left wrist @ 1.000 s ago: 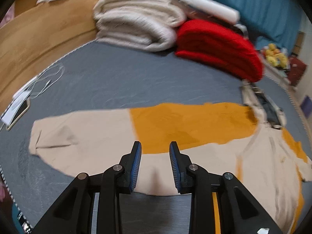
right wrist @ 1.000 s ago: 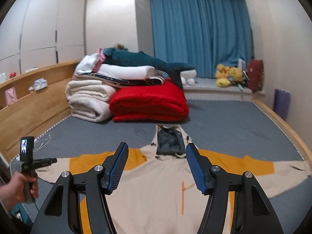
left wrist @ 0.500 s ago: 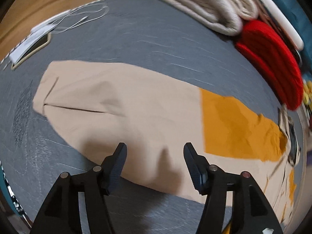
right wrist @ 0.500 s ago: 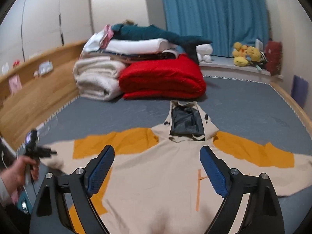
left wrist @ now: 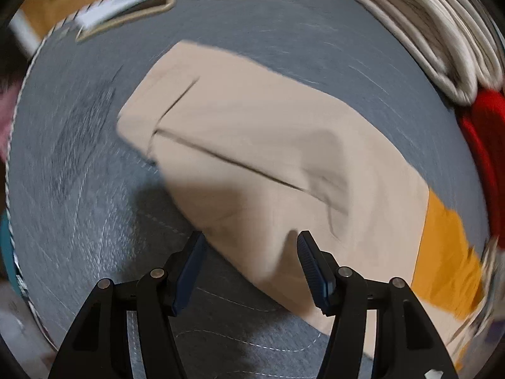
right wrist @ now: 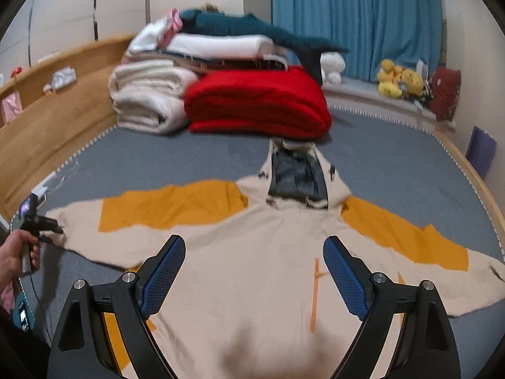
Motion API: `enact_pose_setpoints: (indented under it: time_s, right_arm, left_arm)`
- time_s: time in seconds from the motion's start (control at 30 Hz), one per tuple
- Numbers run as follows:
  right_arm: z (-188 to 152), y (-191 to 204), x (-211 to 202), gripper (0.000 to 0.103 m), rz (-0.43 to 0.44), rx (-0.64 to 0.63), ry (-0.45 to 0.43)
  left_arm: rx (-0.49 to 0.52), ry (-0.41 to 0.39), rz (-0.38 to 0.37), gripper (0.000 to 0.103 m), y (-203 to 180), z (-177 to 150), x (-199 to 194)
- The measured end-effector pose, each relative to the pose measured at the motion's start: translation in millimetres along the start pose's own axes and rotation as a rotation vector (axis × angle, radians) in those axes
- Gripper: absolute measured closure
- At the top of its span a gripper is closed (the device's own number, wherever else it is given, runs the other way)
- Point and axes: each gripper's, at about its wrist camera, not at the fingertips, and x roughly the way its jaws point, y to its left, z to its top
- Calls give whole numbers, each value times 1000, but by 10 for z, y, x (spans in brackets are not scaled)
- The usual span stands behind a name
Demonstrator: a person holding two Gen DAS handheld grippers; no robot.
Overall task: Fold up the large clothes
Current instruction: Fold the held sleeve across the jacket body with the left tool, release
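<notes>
A beige and mustard hooded jacket (right wrist: 252,284) lies spread flat on the grey bed cover (right wrist: 157,164), hood (right wrist: 296,180) toward the far blankets and both sleeves stretched out sideways. My left gripper (left wrist: 251,237) points steeply down over the near edge of the left sleeve (left wrist: 252,132), close to its cuff (left wrist: 151,110). Its jaws stand apart and grip nothing. In the right wrist view a hand (right wrist: 19,255) holds that gripper at the sleeve's end. My right gripper (right wrist: 254,241) hovers over the jacket's chest. Its jaws are closing, wide apart, with no cloth pinched between them.
Folded white blankets (right wrist: 148,101) and a red blanket (right wrist: 258,104) are stacked at the head of the bed. A wooden bed frame (right wrist: 47,126) runs along the left. A phone and white cable (left wrist: 126,15) lie near the cuff. Plush toys (right wrist: 401,82) sit by the blue curtain.
The left gripper has dropped and rolled toward the sleeve's cuff end, its jaws wider than a second ago. The right gripper has sunk nearer the jacket's chest with jaws spread wider.
</notes>
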Motion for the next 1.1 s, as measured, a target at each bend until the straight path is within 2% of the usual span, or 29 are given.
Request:
enact_pose_setpoints:
  time_s: [0.07, 0.13, 0.17, 0.2, 0.27, 0.3, 0.37, 0.43, 0.53, 0.6, 0.73, 0.8, 0.87, 0.93, 0.97, 1.03, 1.07, 1.1]
  right_arm:
    - [-22, -8, 59, 40, -2, 6, 28]
    - [-39, -31, 98, 43, 17, 22, 39]
    - [-43, -35, 111, 46, 21, 27, 44]
    - [-50, -40, 120, 49, 23, 30, 47]
    - [-52, -46, 127, 53, 24, 39, 50]
    - [-55, -52, 123, 54, 29, 43, 49]
    - [-51, -39, 117, 57, 35, 44, 47]
    - [-49, -27, 95, 58, 31, 33, 46]
    - [-57, -35, 52, 59, 24, 32, 41]
    - [-71, -55, 18, 59, 18, 44, 44]
    - [-134, -146, -55, 59, 14, 89, 54]
    - [-163, -179, -95, 59, 4, 96, 49]
    - [-178, -197, -144, 59, -3, 109, 44]
    - [-179, -206, -197, 59, -2, 119, 32]
    - [-178, -207, -215, 59, -8, 118, 26]
    - [-170, -216, -233, 59, -9, 119, 19]
    - [-173, -228, -229, 59, -11, 122, 19]
    - [-174, -237, -219, 59, -16, 127, 22]
  left_arm:
    - [-49, -1, -29, 52, 81, 25, 7]
    - [-61, -17, -30, 62, 100, 32, -11]
    - [-66, -26, -31, 69, 103, 34, -23]
    - [-72, -35, -41, 82, 98, 37, -35]
    - [-77, -57, -44, 95, 82, 43, -77]
    - [-84, -73, -53, 98, 82, 49, -116]
    - [-91, -120, -78, 100, 37, 57, -256]
    - [-52, -175, -85, 101, -94, 44, -437]
    - [63, -272, -113, 103, -454, -72, -783]
    - [133, -303, -178, 103, -743, -204, -1001]
    - [313, -319, -351, 103, -1492, -783, -1464]
    - [438, -319, -434, 103, -1782, -1191, -1714]
    - [587, -313, -520, 103, -2192, -1739, -1931]
    - [706, -311, -564, 103, -2483, -2130, -2015]
    - [775, -295, -587, 103, -2632, -2385, -2040]
    - [870, -200, -653, 103, -2848, -2738, -1992]
    - [920, -127, -686, 103, -2961, -2932, -1939]
    - [970, -62, -689, 97, -3062, -3105, -1874]
